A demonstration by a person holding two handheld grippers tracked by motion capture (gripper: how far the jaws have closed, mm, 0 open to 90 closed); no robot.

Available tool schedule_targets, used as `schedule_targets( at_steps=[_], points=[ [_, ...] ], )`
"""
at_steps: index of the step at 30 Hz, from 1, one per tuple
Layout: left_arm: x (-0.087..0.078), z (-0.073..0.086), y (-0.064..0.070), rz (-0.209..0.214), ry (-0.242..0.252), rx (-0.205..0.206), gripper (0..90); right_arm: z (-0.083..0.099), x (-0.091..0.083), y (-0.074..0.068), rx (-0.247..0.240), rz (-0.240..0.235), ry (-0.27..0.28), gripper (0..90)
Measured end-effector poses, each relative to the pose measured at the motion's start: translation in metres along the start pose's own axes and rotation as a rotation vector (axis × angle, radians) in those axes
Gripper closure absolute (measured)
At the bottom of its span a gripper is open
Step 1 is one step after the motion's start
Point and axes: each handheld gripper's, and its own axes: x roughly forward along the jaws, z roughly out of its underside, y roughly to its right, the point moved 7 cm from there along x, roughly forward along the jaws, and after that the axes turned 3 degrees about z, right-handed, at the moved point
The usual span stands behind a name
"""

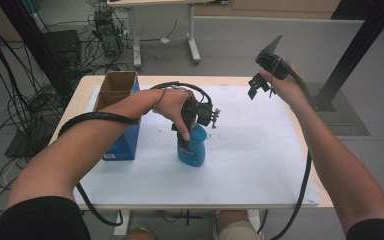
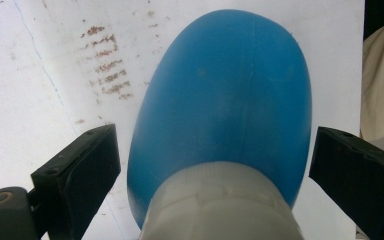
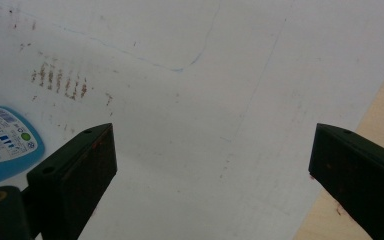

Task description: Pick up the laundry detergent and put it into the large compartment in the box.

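Note:
A blue plastic bottle [image 1: 192,150] with a white neck [image 2: 220,205] stands upright on the white sheet [image 1: 260,160] near the table's middle. My left gripper [image 1: 194,131] points straight down over it. In the left gripper view the bottle [image 2: 225,90] bulges between the jaws, and my left gripper [image 2: 212,165] is open, with a gap on each side of the neck. My right gripper [image 1: 260,85] is held up over the sheet's far right part, open [image 3: 212,165] and holding nothing. A corner of the bottle's label [image 3: 5,145] shows at the left of the right gripper view.
An open blue cardboard box [image 1: 120,115] stands at the sheet's left edge, close to my left forearm. Brown smudges [image 3: 60,80] mark the sheet beyond the bottle. The wooden table edge [image 3: 375,125] runs along the right. Cables cover the floor at left.

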Motion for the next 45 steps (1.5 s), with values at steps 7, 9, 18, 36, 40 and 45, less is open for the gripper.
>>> schedule_targets(
  at_steps=[7, 9, 18, 36, 40, 45],
  points=[
    [0.0001, 0.0008, 0.0006, 0.000, 0.001, -0.002, 6.6, 0.0003, -0.0003, -0.0003, -0.001, 0.000, 0.001, 5.3],
    [-0.0002, 0.0013, 0.0009, 0.000, 0.002, -0.003, 6.6, 0.0004, -0.0004, -0.0001, 0.000, 0.000, 0.002, 5.3],
    [0.0005, 0.0026, 0.0013, -0.001, 0.007, -0.005, 6.5, -0.0001, 0.0003, -0.0016, 0.000, 0.003, -0.001, 5.3],
    [0.0001, 0.0060, 0.0017, -0.005, 0.013, -0.006, 6.7, -0.0016, 0.0016, -0.0043, -0.003, 0.004, -0.002, 5.3],
    [-0.0004, 0.0058, 0.0018, -0.006, 0.012, -0.002, 6.8, -0.0018, 0.0017, -0.0044, -0.004, 0.003, -0.002, 5.3],
    [0.0002, 0.0063, 0.0020, -0.004, 0.015, -0.006, 7.1, -0.0020, 0.0020, -0.0045, -0.008, 0.005, -0.004, 5.3]
  ],
)
